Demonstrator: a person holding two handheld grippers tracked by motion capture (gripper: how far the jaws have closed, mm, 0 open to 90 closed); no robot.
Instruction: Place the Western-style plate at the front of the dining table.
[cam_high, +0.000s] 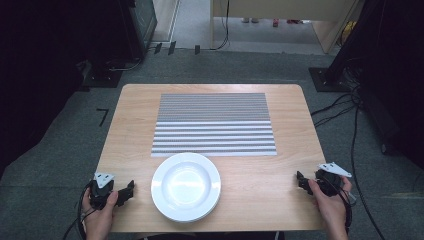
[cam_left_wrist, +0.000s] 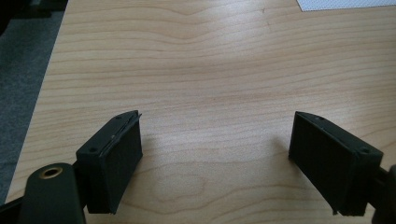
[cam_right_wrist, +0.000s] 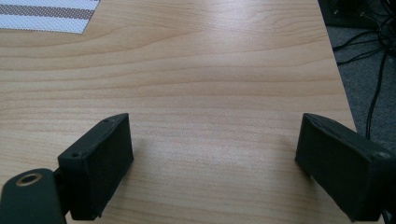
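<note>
A round white ceramic plate (cam_high: 186, 186) sits empty at the near middle of the pale wooden bench (cam_high: 295, 130), just near of a grey-and-white striped woven placemat (cam_high: 214, 124). Grey carpet (cam_high: 60, 145) with loose black cables (cam_high: 356, 150) surrounds the bench. Left tongs (cam_high: 131, 190) and right tongs (cam_high: 300, 180) rest at the near corners, jaws wide apart, holding nothing.

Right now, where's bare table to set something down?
Bare wood lies between the white plate and the right gripper, open over tabletop, and along both sides of the striped placemat. Tightest: the gap between the plate and the left gripper, also open.
</note>
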